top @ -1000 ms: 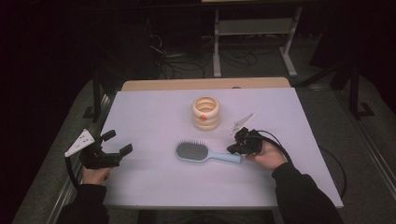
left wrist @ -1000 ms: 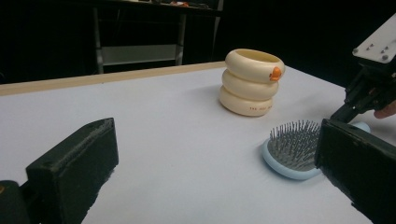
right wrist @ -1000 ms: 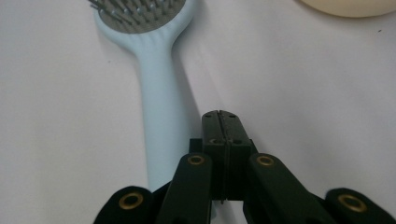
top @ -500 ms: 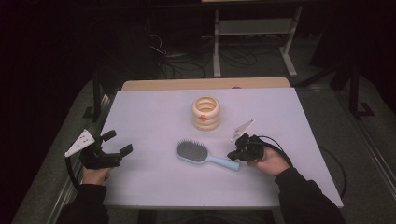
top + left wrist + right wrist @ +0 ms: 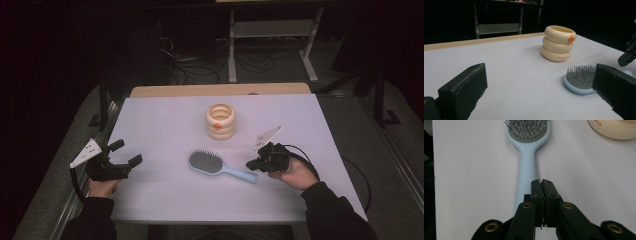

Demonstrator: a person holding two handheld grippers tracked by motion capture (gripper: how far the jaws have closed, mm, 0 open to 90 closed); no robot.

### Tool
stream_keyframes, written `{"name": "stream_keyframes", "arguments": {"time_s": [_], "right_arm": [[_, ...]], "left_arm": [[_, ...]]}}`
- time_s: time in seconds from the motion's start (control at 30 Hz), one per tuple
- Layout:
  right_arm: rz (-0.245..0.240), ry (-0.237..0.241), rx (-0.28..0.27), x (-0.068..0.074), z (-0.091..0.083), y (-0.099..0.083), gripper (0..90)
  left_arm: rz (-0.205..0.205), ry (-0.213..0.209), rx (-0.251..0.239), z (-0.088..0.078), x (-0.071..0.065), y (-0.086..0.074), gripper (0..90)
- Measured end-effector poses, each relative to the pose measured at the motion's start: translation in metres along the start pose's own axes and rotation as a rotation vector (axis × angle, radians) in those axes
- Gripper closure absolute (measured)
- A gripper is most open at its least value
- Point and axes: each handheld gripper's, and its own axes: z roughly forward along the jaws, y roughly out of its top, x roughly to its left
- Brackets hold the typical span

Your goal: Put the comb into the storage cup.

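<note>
A light blue hairbrush [image 5: 206, 162] lies bristles up on the white table [image 5: 165, 115], its handle pointing right toward the person. My right gripper [image 5: 251, 164] hovers just over the handle's end. In the right gripper view the jaws [image 5: 541, 181] are shut with nothing between them, and the brush handle [image 5: 526, 170] lies beneath and slightly left. My left gripper [image 5: 127, 152] rests near the table's left edge, open and empty. Its view frames the brush head [image 5: 580, 80] beside the right jaw.
A cream stack of three rings [image 5: 220, 121] with an orange spot stands behind the brush, also in the left gripper view [image 5: 559, 42]. A wooden strip [image 5: 220, 90] edges the table's far side. Metal stands and cables fill the dark floor behind.
The brush handle swung a little toward the person with the right gripper. The right gripper then rose slightly off the handle's end. The left gripper kept still.
</note>
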Motion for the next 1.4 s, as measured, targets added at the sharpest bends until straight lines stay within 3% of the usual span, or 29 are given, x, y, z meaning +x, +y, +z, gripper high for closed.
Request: {"name": "stream_keyframes", "arguments": {"time_s": [0.23,0.57,0.87,0.93,1.07,1.1,1.17,1.4], "right_arm": [[0.003,-0.015,-0.004,-0.001,-0.009,0.014,80.5],[-0.031,-0.055,0.014,0.003,-0.015,0.041,60.9],[-0.004,-0.084,0.063,-0.001,-0.006,0.054,40.7],[0.008,-0.081,0.071,-0.003,-0.002,0.055,34.9],[0.02,-0.064,0.098,-0.005,0.006,0.055,11.9],[0.02,-0.064,0.098,-0.005,0.006,0.055,11.9],[0.017,-0.038,0.105,-0.005,0.009,0.056,1.8],[-0.02,-0.023,0.108,-0.001,0.016,0.058,0.0]], "left_arm": [[-0.001,0.001,-0.001,0.0,0.0,0.0,0.0],[-0.003,0.001,-0.005,0.0,0.0,0.0,0.0],[-0.001,0.0,-0.003,0.0,0.0,0.0,0.0],[0.0,0.0,-0.004,0.0,0.0,0.0,0.0],[0.0,0.001,-0.003,0.0,0.001,0.0,0.0],[0.0,0.001,-0.003,0.0,0.001,0.0,0.0],[0.0,0.0,-0.003,0.0,0.0,0.0,0.0],[0.001,0.0,-0.003,0.0,0.0,0.0,0.0]]}}
